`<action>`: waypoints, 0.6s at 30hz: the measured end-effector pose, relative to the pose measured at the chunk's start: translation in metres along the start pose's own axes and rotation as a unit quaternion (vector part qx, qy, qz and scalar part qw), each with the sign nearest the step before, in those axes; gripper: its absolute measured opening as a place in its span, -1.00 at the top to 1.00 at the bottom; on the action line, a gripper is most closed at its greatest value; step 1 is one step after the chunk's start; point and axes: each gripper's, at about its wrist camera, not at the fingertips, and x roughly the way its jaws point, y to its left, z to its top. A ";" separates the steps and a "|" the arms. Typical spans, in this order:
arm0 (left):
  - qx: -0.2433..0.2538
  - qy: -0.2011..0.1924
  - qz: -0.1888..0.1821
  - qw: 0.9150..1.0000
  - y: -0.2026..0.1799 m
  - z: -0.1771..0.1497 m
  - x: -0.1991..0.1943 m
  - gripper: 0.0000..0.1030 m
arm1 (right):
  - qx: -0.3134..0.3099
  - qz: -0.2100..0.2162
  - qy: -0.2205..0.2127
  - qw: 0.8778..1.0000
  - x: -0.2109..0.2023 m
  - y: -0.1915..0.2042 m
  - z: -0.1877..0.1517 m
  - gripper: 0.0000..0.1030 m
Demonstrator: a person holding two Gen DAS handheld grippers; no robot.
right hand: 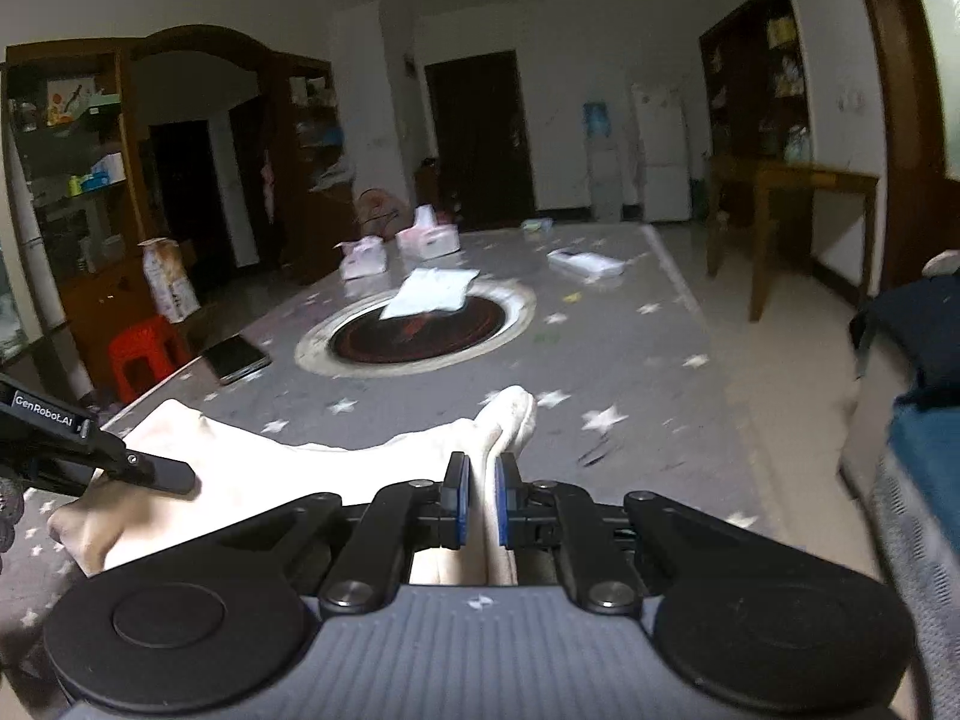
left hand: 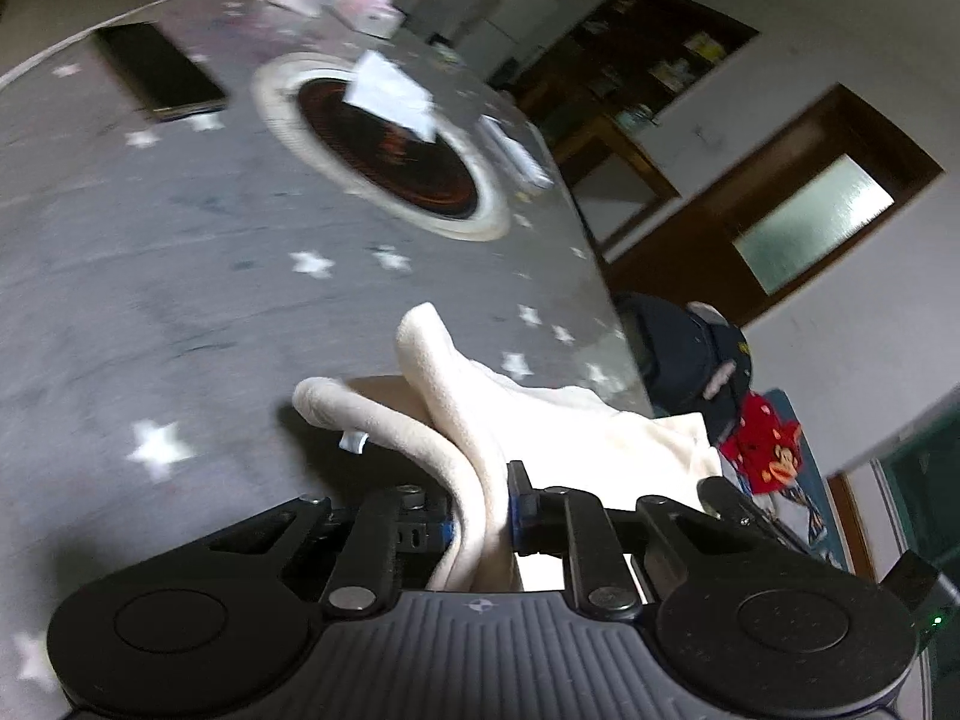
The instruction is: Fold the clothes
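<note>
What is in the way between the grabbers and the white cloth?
Nothing. Both are shut right on the cream cloth: the left gripper pinches one bunched edge, the right gripper another. No object sits between pads and fabric.

Left gripper label: I read "GenRobot.AI" in white letters on the black body at the left edge of my right wrist view.
Emblem on my gripper housings: a small round cross-shaped mark, no letters.
Packs on the desk: print too blurred for me to read.
Red cloth: a cartoon monkey face, no words I can make out.
</note>
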 end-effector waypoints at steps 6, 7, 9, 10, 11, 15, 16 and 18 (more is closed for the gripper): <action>0.043 0.013 -0.020 0.999 -0.043 0.010 0.034 0.68 | -0.006 -0.054 -0.013 0.998 -0.012 -0.027 0.012 0.85; 0.053 0.014 -0.022 0.998 -0.050 0.012 0.038 0.68 | -0.006 -0.062 -0.015 0.998 -0.013 -0.032 0.014 0.85; 0.069 0.015 -0.023 0.997 -0.063 0.016 0.049 0.68 | -0.008 -0.078 -0.018 0.997 -0.013 -0.042 0.018 0.85; 0.077 0.016 -0.024 0.997 -0.070 0.018 0.054 0.68 | -0.008 -0.084 -0.019 0.996 -0.012 -0.046 0.019 0.85; 0.083 0.016 -0.027 0.996 -0.076 0.019 0.058 0.68 | -0.008 -0.090 -0.021 0.996 -0.012 -0.051 0.020 0.85; 0.104 0.017 -0.033 0.994 -0.093 0.023 0.075 0.68 | -0.006 -0.109 -0.021 0.994 -0.007 -0.066 0.023 0.85; 0.105 0.023 -0.030 0.994 -0.095 0.024 0.081 0.68 | -0.003 -0.112 -0.018 0.994 -0.004 -0.070 0.023 0.85; 0.106 0.033 -0.022 0.994 -0.096 0.025 0.092 0.68 | 0.003 -0.118 -0.011 0.993 0.001 -0.078 0.020 0.85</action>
